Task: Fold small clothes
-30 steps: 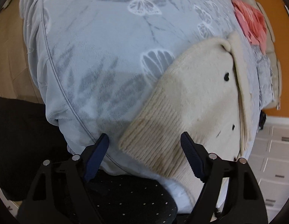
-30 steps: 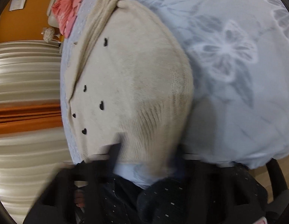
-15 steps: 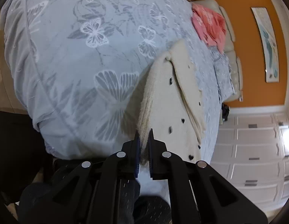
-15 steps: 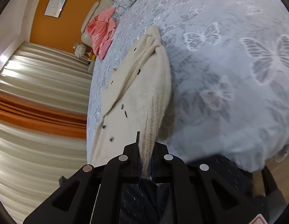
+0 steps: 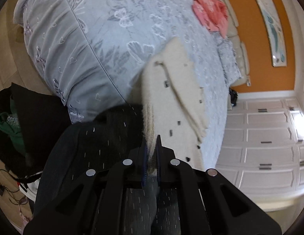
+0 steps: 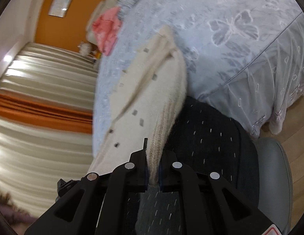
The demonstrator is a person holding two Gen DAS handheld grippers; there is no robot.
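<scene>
A cream knit cardigan with small dark hearts point(image 5: 177, 90) lies on the bed and hangs toward me over its near edge. My left gripper point(image 5: 151, 152) is shut on its ribbed hem. The cardigan also shows in the right wrist view point(image 6: 146, 98), where my right gripper point(image 6: 153, 156) is shut on the same ribbed hem. Both grippers hold the hem lifted off the bed, above a person's dark dotted trousers point(image 5: 105, 137). The far end of the cardigan rests on the bedspread.
The bed has a pale blue butterfly bedspread point(image 5: 112, 29). A pink garment point(image 5: 210, 13) lies near the headboard, also in the right wrist view point(image 6: 107, 31). White cupboards point(image 5: 265, 137) stand to the right, striped curtains point(image 6: 44, 90) to the left. Dark bags point(image 5: 18, 107) sit on the floor.
Both grippers went from open around the hem to shut on it, then pulled it back and up off the bed toward the person's legs.
</scene>
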